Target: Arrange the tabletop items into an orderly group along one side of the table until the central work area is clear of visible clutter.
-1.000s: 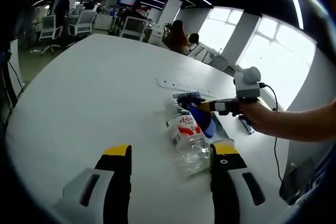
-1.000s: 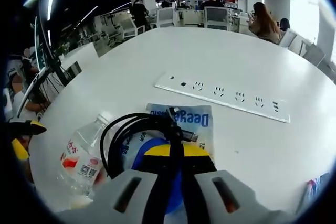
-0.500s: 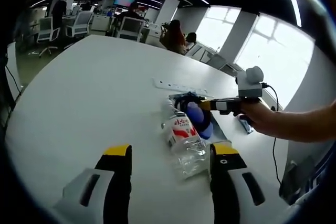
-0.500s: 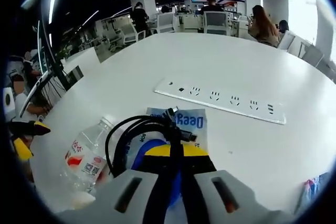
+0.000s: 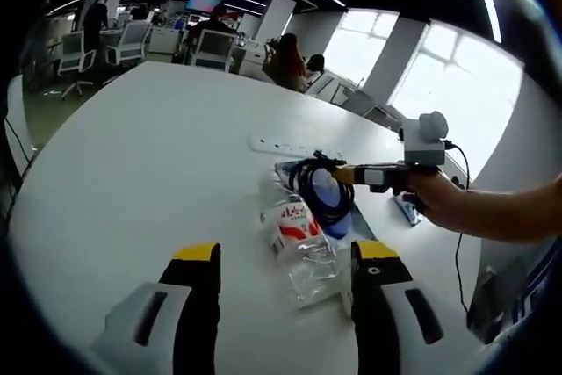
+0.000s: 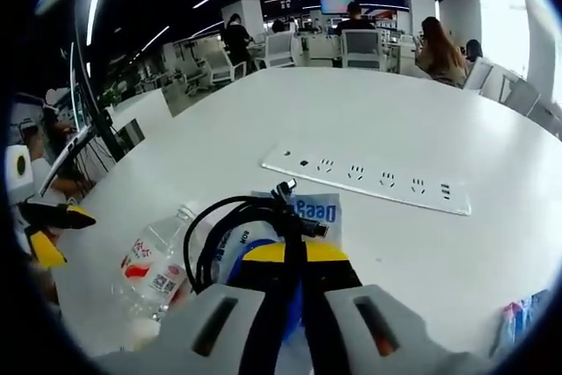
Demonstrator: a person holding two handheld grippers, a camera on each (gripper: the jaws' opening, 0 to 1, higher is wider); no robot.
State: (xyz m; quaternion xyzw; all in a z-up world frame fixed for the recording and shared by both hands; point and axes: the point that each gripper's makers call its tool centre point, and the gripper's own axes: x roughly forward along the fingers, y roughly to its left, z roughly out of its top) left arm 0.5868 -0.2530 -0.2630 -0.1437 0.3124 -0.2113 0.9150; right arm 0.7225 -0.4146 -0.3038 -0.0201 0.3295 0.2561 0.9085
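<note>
On the white table (image 5: 149, 164) the clutter sits in one small cluster toward the right side of the left gripper view. The right gripper (image 6: 294, 252) has its yellow-tipped jaws pressed together on a coiled black cable (image 6: 237, 221), and the loop hangs off the tips above the tabletop. In the left gripper view the same gripper (image 5: 338, 175) reaches in from the right, held by a person's hand (image 5: 435, 199), with the cable (image 5: 320, 191) dangling from it.

Under the cable lies a flat blue and white packet (image 6: 307, 212) with printed lettering, resting on the table. Just to its left in the right gripper view, a clear plastic bottle (image 6: 158, 265) with a red and white label lies on its side; in the left gripper view the bottle (image 5: 299, 239) lies just beyond the left gripper's tips, toward its right jaw.

A long white power strip (image 6: 369, 180) lies flat on the far side of the packet, apart from it. A small blue wrapper (image 6: 514, 322) lies at the near right edge of the right gripper view.

The left gripper (image 5: 285, 256) hovers with its jaws spread wide, holding nothing. Office chairs (image 6: 360, 41) and seated people (image 6: 439, 41) are at the far end of the room.
</note>
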